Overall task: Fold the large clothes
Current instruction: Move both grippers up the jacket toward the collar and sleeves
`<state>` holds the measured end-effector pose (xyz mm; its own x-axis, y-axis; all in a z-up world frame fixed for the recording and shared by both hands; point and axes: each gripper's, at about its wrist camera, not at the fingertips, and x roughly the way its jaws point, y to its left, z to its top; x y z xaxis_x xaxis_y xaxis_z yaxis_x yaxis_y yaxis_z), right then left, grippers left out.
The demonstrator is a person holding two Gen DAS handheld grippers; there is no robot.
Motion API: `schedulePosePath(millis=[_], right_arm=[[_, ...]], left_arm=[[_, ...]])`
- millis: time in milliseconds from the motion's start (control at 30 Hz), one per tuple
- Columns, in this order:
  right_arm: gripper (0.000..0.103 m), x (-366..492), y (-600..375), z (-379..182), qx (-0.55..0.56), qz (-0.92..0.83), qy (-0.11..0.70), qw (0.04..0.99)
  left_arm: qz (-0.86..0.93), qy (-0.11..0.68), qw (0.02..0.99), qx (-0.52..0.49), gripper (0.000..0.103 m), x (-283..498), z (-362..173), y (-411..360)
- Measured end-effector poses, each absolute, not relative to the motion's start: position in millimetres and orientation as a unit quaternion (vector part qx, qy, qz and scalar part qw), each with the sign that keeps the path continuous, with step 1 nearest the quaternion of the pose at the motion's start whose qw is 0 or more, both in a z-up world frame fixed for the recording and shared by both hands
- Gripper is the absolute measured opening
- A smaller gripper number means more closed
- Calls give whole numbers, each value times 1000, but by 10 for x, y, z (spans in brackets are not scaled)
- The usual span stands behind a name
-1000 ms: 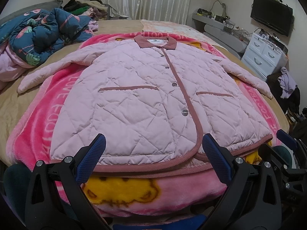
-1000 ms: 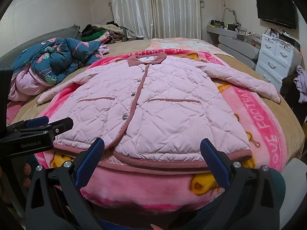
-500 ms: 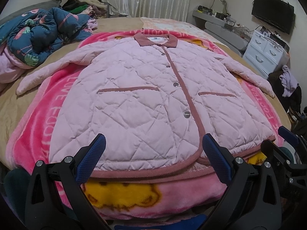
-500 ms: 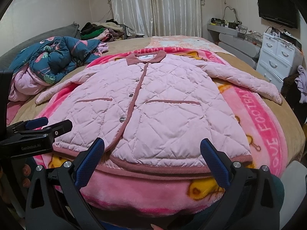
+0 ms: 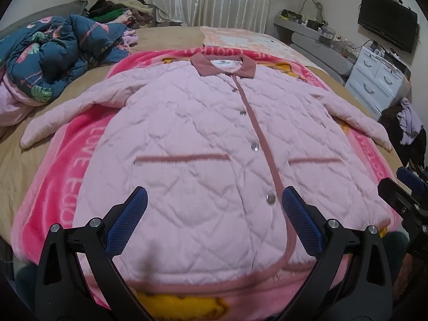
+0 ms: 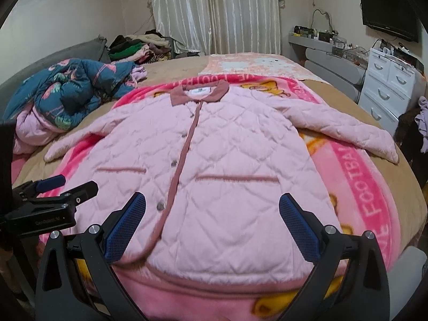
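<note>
A pink quilted jacket (image 5: 203, 139) with a dusty-rose collar and trim lies flat, buttoned, face up on a pink blanket (image 5: 67, 176) on the bed, sleeves spread to both sides. It also shows in the right wrist view (image 6: 230, 165). My left gripper (image 5: 214, 222) is open and empty, hovering over the jacket's lower front near the hem. My right gripper (image 6: 212, 224) is open and empty over the lower right half of the jacket. The left gripper (image 6: 53, 195) shows at the left edge of the right wrist view, and the right gripper (image 5: 401, 190) at the right edge of the left one.
A crumpled blue floral quilt (image 5: 53, 61) lies at the bed's left side, with piled clothes (image 5: 117, 13) behind it. White drawers (image 5: 379, 80) and a wall TV (image 5: 388, 29) stand at the right. Clothes hang at the far right (image 5: 409, 125). Curtains (image 6: 214, 13) cover the back wall.
Both grippers have moved forward over the jacket's hem, so the jacket looks larger and closer. Both stay open. The jacket has not moved.
</note>
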<state>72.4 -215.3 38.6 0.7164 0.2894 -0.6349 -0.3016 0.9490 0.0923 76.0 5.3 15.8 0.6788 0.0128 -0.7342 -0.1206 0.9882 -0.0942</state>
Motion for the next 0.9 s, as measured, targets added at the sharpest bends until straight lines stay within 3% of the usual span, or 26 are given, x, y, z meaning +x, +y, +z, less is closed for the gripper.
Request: schedulePosePath(millis=[900], right_arm=[[99,2143,-2329,892,39,143,318,936]], left_arm=[[37,390,916,-85,94,2218,576,-9]])
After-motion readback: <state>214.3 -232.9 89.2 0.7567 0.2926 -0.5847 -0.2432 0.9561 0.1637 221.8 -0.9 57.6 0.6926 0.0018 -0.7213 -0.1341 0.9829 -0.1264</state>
